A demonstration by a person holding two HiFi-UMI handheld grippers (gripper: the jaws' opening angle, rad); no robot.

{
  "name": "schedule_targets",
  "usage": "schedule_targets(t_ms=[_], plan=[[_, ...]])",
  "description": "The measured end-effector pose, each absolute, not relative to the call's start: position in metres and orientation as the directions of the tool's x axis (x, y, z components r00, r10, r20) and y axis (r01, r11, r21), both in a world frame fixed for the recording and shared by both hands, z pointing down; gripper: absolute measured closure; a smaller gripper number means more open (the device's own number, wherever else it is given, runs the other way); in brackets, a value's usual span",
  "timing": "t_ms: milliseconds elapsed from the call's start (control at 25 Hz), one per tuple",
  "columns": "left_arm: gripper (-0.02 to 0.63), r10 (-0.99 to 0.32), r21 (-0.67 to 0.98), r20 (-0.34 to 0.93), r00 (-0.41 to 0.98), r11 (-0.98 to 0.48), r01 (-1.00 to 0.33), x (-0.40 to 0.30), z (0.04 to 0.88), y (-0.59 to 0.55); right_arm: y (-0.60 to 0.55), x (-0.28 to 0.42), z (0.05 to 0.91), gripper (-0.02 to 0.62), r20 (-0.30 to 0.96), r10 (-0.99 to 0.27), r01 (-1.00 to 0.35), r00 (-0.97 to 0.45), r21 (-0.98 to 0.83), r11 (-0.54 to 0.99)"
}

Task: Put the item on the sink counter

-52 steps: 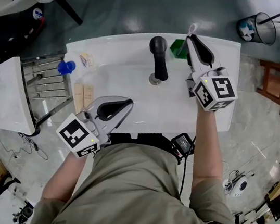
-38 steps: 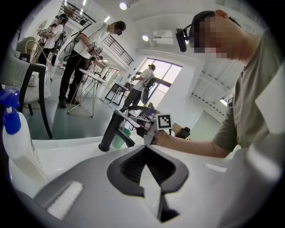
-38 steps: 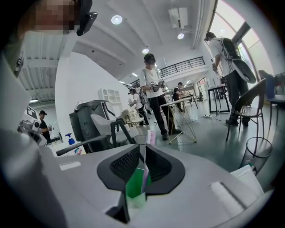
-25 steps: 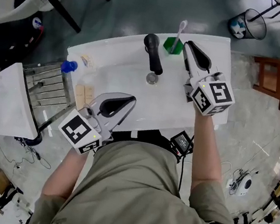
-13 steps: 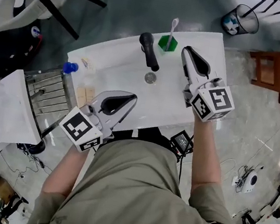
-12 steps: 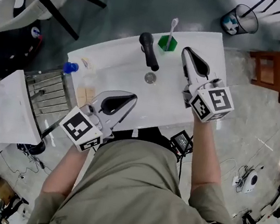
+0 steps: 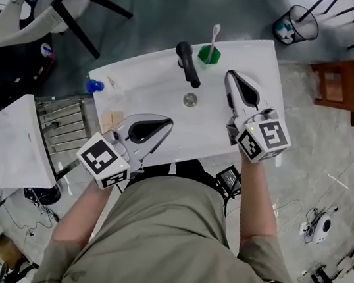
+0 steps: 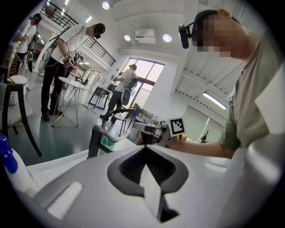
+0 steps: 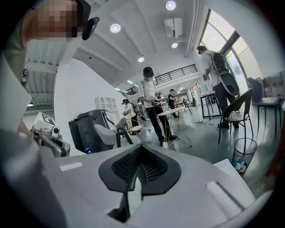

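1. Head view: we hold the right gripper [image 7: 230, 77] over the white sink counter [image 7: 139, 85]. Its jaws are pressed together with nothing between them, as the right gripper view confirms.
2. The green holder [image 7: 209, 55], with the white toothbrush [image 7: 214, 35] upright in it, stands on the counter just ahead and left of that gripper's tip, apart from it.
3. The black faucet [image 7: 188, 63] sits just left of the holder, with the drain [image 7: 190, 100] nearer us.
4. Our left gripper [image 7: 166, 125] hangs at the counter's near edge, jaws likewise closed on nothing, well short of the faucet.
5. A blue-capped bottle [image 7: 93, 85] stands off to its left.
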State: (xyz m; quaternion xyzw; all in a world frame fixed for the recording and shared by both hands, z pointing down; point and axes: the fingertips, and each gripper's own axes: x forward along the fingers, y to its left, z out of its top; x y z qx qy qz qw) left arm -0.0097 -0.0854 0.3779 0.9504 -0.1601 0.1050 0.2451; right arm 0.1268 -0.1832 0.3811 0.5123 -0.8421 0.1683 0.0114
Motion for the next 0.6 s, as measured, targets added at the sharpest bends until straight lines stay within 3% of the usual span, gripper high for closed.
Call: schedule_targets(t_ms=[600], plan=[[0.600, -0.211, 0.399, 0.253, 0.944, -0.867, -0.300, -0.018, 0.356, -0.070, -0.145, 0.116, 0.330, 0.584, 0.138, -0.888, -0.872, -0.438, -0.303, 0.384]])
